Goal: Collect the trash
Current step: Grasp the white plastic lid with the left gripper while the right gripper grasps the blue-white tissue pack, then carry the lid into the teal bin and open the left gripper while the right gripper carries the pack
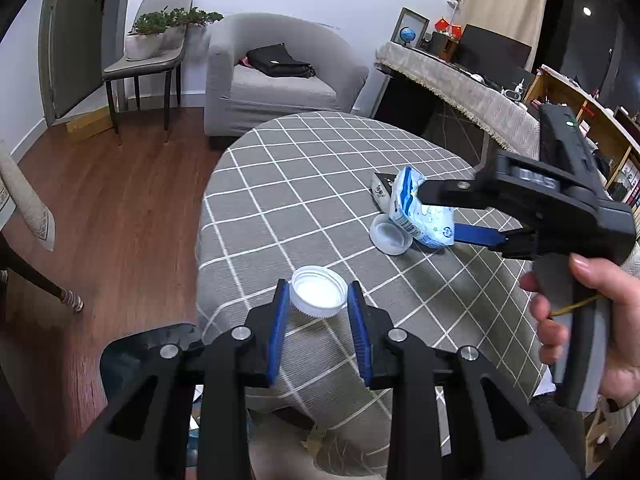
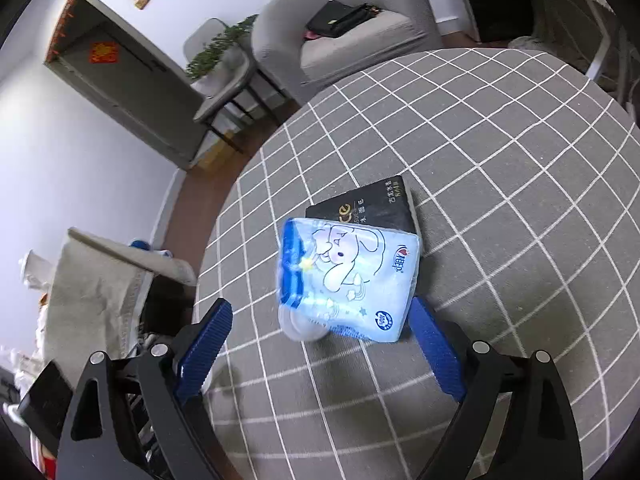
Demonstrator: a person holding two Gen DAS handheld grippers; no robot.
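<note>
Left gripper [image 1: 318, 306] parted around white cap [image 1: 319, 291] near table [image 1: 280, 184] edge, not yet clamped; right gripper [image 2: 320, 330] spread wide, blue tissue pack [image 2: 352, 276] just ahead between its 2 fingers, leaning on black pack [image 2: 372, 204].

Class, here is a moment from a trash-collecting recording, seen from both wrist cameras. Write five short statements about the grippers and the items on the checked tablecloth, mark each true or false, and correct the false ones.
1. The left gripper has its fingers either side of a white lid. True.
2. The right gripper is shut on the blue tissue pack. False: its fingers are spread wide around the pack.
3. A black packet lies partly under the blue tissue pack. True.
4. A second lid lies beside the tissue pack. True.
5. The table has a plain red cloth. False: the cloth is grey with white checks.
</note>
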